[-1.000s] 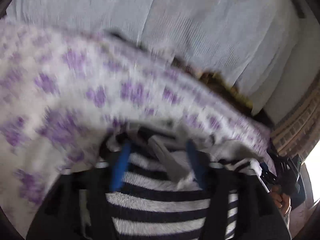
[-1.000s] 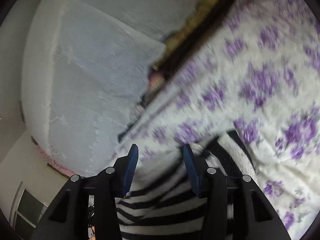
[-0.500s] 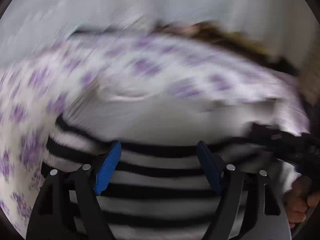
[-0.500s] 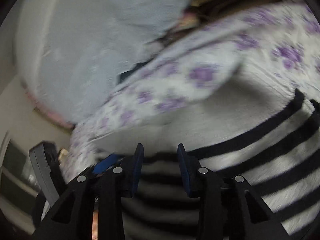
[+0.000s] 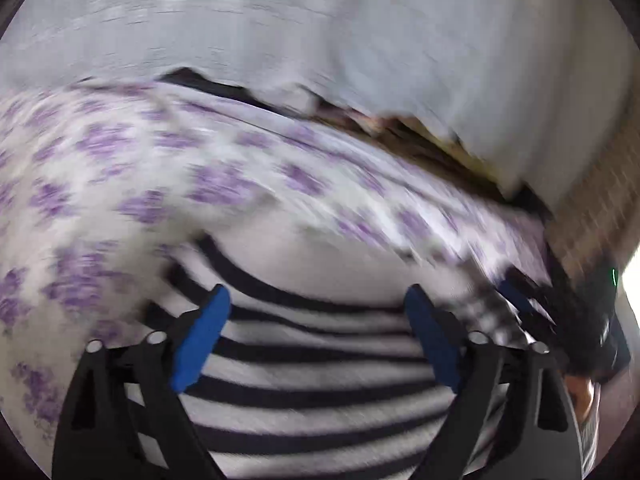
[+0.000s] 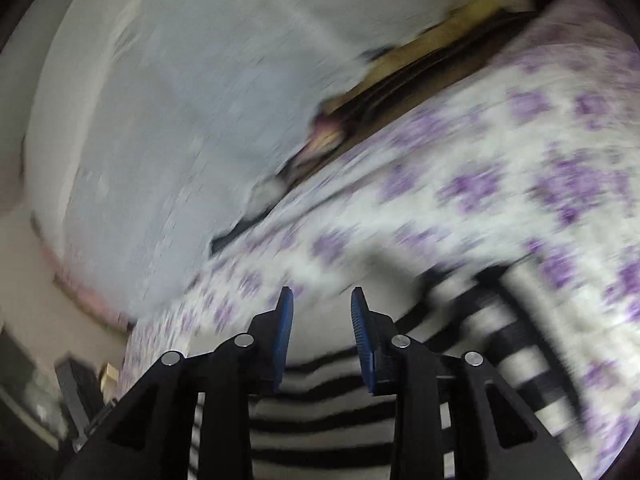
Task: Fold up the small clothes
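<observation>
1. Bed with a white bedspread [image 5: 120,184] printed in purple flowers; pale blue fabric [image 5: 360,40] rises behind it. Both views blurred by motion.
2. Striped top [image 5: 320,364], black and white, lies on the bedspread just below both tools; a plain white part of it shows toward the far edge.
3. Left gripper [image 5: 316,304]: fingers spread wide, nothing between them. A second ago they were closed on the fabric, so the cloth has been let go.
4. Right gripper [image 6: 322,304]: fingers apart with a narrower gap, empty, above the top's edge [image 6: 340,396]; much the same gap as before.
5. Since half a second ago the garment has settled lower and flatter. Judgement: one fold has just been laid; the next grasp is yet to be chosen.
</observation>
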